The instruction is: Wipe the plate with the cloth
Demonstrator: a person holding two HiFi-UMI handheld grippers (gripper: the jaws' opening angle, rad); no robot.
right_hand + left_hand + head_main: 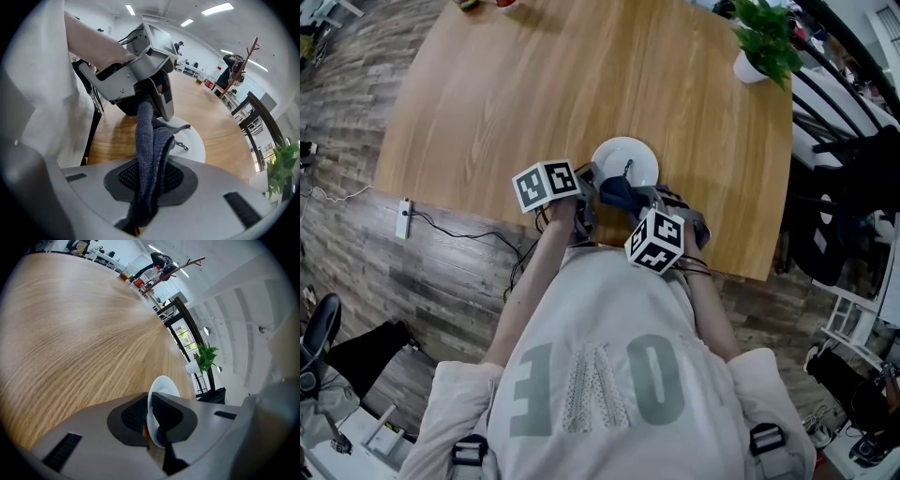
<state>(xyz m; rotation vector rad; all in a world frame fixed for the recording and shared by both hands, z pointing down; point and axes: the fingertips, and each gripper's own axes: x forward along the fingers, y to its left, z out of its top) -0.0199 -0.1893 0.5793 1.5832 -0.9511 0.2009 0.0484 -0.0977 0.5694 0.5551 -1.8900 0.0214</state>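
Left to right:

- **Left:** Your left gripper (149,401) is clenched on the near rim of the plate (164,383). The plate lies close to the front edge of the worktop (534,84).
- **Right:** Your right gripper (150,174) grasps the cloth (147,136). The cloth is bunched and hangs over the plate's near side, just beside the left gripper. Contact with the plate's face is not confirmed.

Judgement: both grips are set, wiping has at most barely begun, and nearly the whole face is left to wipe.
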